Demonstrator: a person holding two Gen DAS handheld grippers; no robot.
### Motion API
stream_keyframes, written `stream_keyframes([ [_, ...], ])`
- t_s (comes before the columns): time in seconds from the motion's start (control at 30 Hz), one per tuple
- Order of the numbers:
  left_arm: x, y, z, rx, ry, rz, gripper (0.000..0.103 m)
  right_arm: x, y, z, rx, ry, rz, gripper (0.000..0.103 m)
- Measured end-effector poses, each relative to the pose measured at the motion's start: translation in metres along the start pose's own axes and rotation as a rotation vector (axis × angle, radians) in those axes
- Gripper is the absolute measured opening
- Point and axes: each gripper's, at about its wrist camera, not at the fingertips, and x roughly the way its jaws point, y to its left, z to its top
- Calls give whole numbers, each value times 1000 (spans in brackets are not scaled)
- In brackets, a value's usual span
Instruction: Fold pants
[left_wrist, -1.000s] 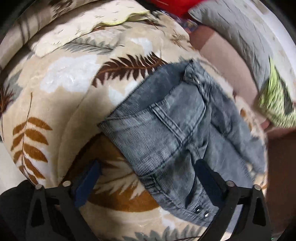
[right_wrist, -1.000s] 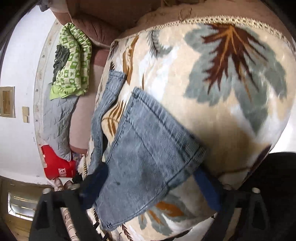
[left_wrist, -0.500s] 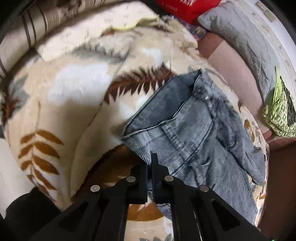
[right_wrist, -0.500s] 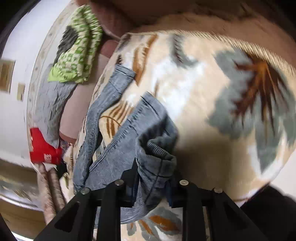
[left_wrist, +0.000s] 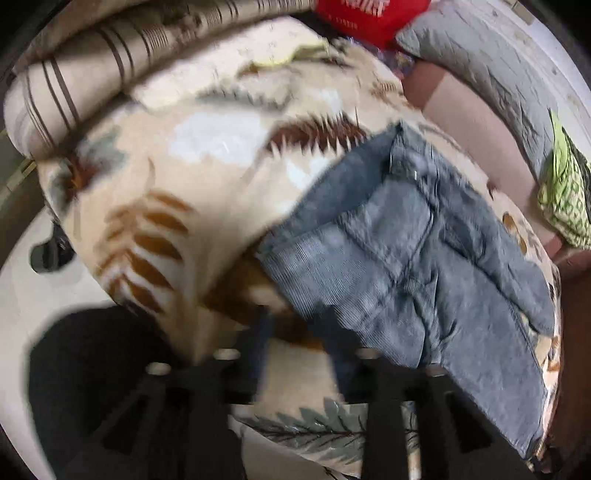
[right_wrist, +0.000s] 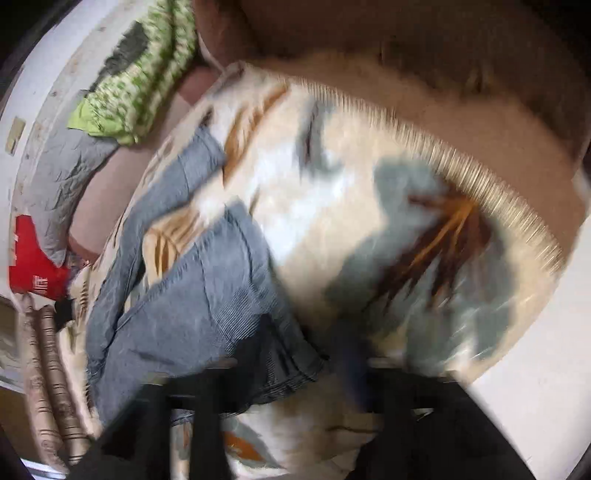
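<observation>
Grey denim pants (left_wrist: 399, 258) lie on a leaf-patterned blanket (left_wrist: 207, 147), waistband toward my left gripper. My left gripper (left_wrist: 299, 332) is open, its jaws apart just short of the waistband edge, touching nothing. In the right wrist view the pants (right_wrist: 199, 295) lie with one leg hem bunched near my right gripper (right_wrist: 306, 365). The right gripper is open; its left finger (right_wrist: 258, 354) overlaps the hem and the right finger rests over the blanket (right_wrist: 351, 184). Both views are motion-blurred.
A striped bolster (left_wrist: 74, 88), a red bag (left_wrist: 369, 14), a grey pillow (left_wrist: 498, 62) and a green patterned cloth (left_wrist: 565, 195) ring the bed's far side. A brown headboard (right_wrist: 406, 48) rises behind the blanket. White floor (right_wrist: 535, 398) shows past the bed edge.
Half a second ago both grippers were shut on the pants, left on the waistband, right on the bunched hem. Now both have opened and let go, and have pulled back a little.
</observation>
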Motion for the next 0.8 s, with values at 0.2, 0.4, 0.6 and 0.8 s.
stream_keyframes([
  [0.2, -30, -49, 16, 166, -163, -68, 68, -9, 41, 46, -117, -19, 109, 75],
  [0.4, 21, -109, 1, 398, -52, -94, 68, 82, 82, 73, -327, 157, -50, 50],
  [0.6, 58, -110, -18, 496, -38, 3, 77, 74, 114, 61, -575, 105, -154, 18],
  [0.8, 57, -115, -17, 501, -31, 15, 78, 93, 112, 62, -577, 31, -255, 29],
])
